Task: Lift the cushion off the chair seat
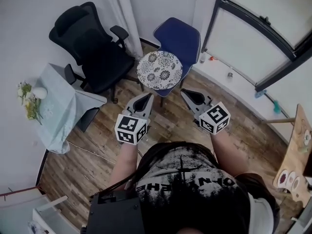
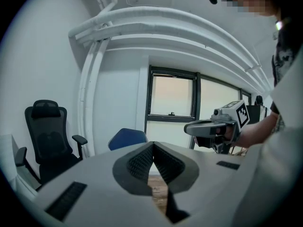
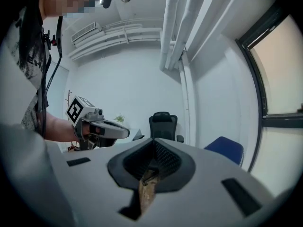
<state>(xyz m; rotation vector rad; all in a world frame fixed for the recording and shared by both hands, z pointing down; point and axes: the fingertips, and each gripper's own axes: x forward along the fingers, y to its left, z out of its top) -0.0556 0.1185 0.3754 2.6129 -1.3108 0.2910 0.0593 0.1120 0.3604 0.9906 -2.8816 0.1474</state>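
A round cushion (image 1: 159,69) with a black-and-white flower pattern lies on the seat of a blue chair (image 1: 178,38) by the window. My left gripper (image 1: 146,97) is shut and empty, with its tip just short of the cushion's near edge. The right gripper (image 1: 186,92) is beside it, also shut and empty, to the right of the cushion. In the left gripper view my own jaws (image 2: 153,145) meet at the tip, with the blue chair (image 2: 127,137) beyond and the right gripper (image 2: 187,128) alongside. The right gripper view shows its jaws (image 3: 154,142) closed and the left gripper (image 3: 127,132) beside.
A black office chair (image 1: 92,48) stands to the left of the blue one. A small table with a pale cloth (image 1: 56,106) and flowers (image 1: 29,99) is at the far left. A large dark-framed window (image 1: 263,28) runs along the right, with a wooden shelf (image 1: 295,155) nearby.
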